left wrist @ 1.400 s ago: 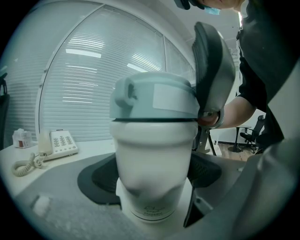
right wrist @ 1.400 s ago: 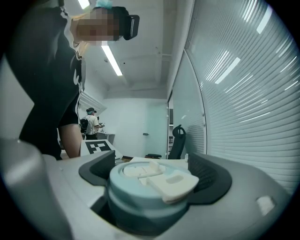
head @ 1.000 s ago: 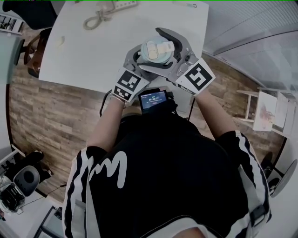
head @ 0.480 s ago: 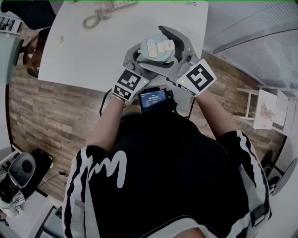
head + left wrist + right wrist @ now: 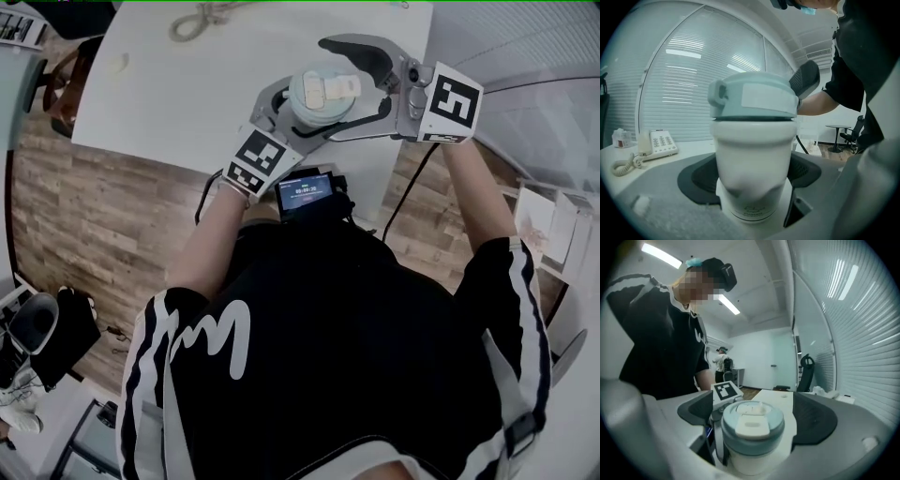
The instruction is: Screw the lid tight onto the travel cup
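Head view, read left to right.

- Wood floor [image 5: 84,216] at the left; white table [image 5: 187,94] above it, with a coiled cord [image 5: 202,17] at its far edge.
- Left gripper [image 5: 305,117] reached in over the near table edge. In the left gripper view [image 5: 752,178] both dark pads [image 5: 698,178] pressed against the white body of the travel cup [image 5: 752,159]: clenched on it, cup upright between the jaws. A desk telephone [image 5: 658,143] stood on the table to the left, behind the cup.
- Travel cup [image 5: 323,94] sat above the table near its near right corner. Whether its base rested on the table could not be told.
- Pale teal lid [image 5: 754,98] was seated on top of the cup, flip tab uppermost, with a thin dark seam between lid and body.
- Small lit screen [image 5: 305,195] sat at the person's chest, just below the left gripper.
- Right gripper [image 5: 328,89] came in from the right at lid height, jaws straddling the lid. The right gripper view [image 5: 754,416] showed the lid [image 5: 752,425] between the pads with a gap on each side: released, not gripping. Its jaws had just been opening further.
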`<move>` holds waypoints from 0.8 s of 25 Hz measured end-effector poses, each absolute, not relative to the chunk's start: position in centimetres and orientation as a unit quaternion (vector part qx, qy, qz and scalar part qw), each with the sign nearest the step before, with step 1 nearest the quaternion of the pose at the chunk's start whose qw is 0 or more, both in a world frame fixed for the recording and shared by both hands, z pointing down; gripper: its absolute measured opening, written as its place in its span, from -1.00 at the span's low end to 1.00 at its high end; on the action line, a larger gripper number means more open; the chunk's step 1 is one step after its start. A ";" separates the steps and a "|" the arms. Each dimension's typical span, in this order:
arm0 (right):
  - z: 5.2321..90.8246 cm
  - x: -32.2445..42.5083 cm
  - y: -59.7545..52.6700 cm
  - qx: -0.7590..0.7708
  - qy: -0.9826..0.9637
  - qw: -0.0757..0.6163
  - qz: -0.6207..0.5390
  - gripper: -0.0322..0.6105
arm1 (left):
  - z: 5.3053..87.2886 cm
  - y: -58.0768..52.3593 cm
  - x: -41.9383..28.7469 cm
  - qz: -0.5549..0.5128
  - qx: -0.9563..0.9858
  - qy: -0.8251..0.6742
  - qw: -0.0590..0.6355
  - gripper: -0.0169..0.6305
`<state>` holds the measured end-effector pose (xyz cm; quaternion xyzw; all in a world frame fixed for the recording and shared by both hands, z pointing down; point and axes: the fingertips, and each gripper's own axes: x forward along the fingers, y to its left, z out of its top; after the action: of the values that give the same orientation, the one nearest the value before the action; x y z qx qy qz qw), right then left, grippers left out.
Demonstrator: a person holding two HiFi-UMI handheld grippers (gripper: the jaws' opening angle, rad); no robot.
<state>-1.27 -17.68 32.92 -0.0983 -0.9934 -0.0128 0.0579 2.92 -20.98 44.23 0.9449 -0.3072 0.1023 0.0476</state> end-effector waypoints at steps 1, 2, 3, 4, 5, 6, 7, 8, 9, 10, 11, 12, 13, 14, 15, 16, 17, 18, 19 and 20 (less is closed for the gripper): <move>33.3 -1.4 -17.4 -0.119 -0.990 0.077 -0.020 0.69 | 44.2 -20.9 3.0 0.102 0.945 -0.307 0.047 0.38; 33.7 -1.5 -17.2 -0.135 -0.986 0.092 -0.027 0.70 | 44.2 -20.8 3.2 0.102 0.945 -0.307 0.047 0.38; 34.0 -1.6 -17.1 -0.146 -0.984 0.101 -0.031 0.70 | 44.1 -20.8 3.3 0.102 0.945 -0.306 0.046 0.38; 34.2 -1.7 -17.1 -0.153 -0.982 0.106 -0.033 0.70 | 44.1 -20.8 3.5 0.102 0.945 -0.306 0.046 0.38; 34.4 -1.9 -17.1 -0.157 -0.981 0.107 -0.033 0.70 | 44.1 -20.7 3.5 0.102 0.945 -0.306 0.046 0.38; 34.7 -2.1 -17.1 -0.162 -0.980 0.109 -0.032 0.70 | 44.1 -20.7 3.6 0.102 0.946 -0.306 0.046 0.38; 35.0 -2.3 -17.0 -0.168 -0.979 0.111 -0.032 0.70 | 44.1 -20.7 3.5 0.103 0.946 -0.305 0.046 0.38; 35.3 -2.6 -16.8 -0.174 -0.978 0.112 -0.029 0.70 | 44.1 -20.7 3.5 0.103 0.946 -0.305 0.047 0.38; 35.5 -2.8 -16.7 -0.179 -0.977 0.112 -0.026 0.70 | 44.1 -20.8 3.4 0.103 0.946 -0.304 0.047 0.38; 35.7 -3.0 -16.6 -0.182 -0.977 0.112 -0.021 0.70 | 44.1 -20.8 3.4 0.103 0.946 -0.304 0.047 0.38; 35.8 -3.1 -16.5 -0.184 -0.976 0.111 -0.018 0.70 | 44.0 -20.7 3.3 0.102 0.946 -0.304 0.047 0.38; 35.8 -3.2 -16.5 -0.184 -0.977 0.109 -0.015 0.70 | 44.0 -20.7 3.3 0.101 0.946 -0.304 0.047 0.38; 35.8 -3.3 -16.5 -0.184 -0.977 0.105 -0.013 0.70 | 44.0 -20.7 3.3 0.100 0.946 -0.304 0.047 0.38; 35.7 -3.4 -16.5 -0.184 -0.978 0.100 -0.011 0.70 | 44.0 -20.7 3.2 0.098 0.946 -0.304 0.046 0.38; 35.7 -3.6 -16.6 -0.185 -0.978 0.095 -0.008 0.70 | 44.0 -20.8 3.1 0.098 0.946 -0.304 0.046 0.38; 35.6 -3.7 -16.5 -0.187 -0.978 0.091 -0.004 0.69 | 44.1 -20.8 3.1 0.098 0.946 -0.304 0.046 0.38; 35.5 -3.7 -16.5 -0.189 -0.978 0.087 0.000 0.68 | 44.1 -20.8 3.0 0.098 0.946 -0.304 0.047 0.38; 35.5 -3.7 -16.5 -0.191 -0.978 0.085 0.002 0.68 | 44.1 -20.8 3.1 0.099 0.946 -0.305 0.047 0.38; 35.4 -3.6 -16.4 -0.191 -0.978 0.084 0.003 0.68 | 44.1 -20.7 3.2 0.099 0.946 -0.305 0.046 0.38; 35.4 -3.5 -16.4 -0.188 -0.979 0.083 0.003 0.67 | 44.1 -20.7 3.3 0.100 0.946 -0.305 0.046 0.38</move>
<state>-3.52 -16.36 35.40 -0.1882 -0.9786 0.0028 0.0831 3.27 -20.67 44.06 0.9461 -0.3048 0.0996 0.0458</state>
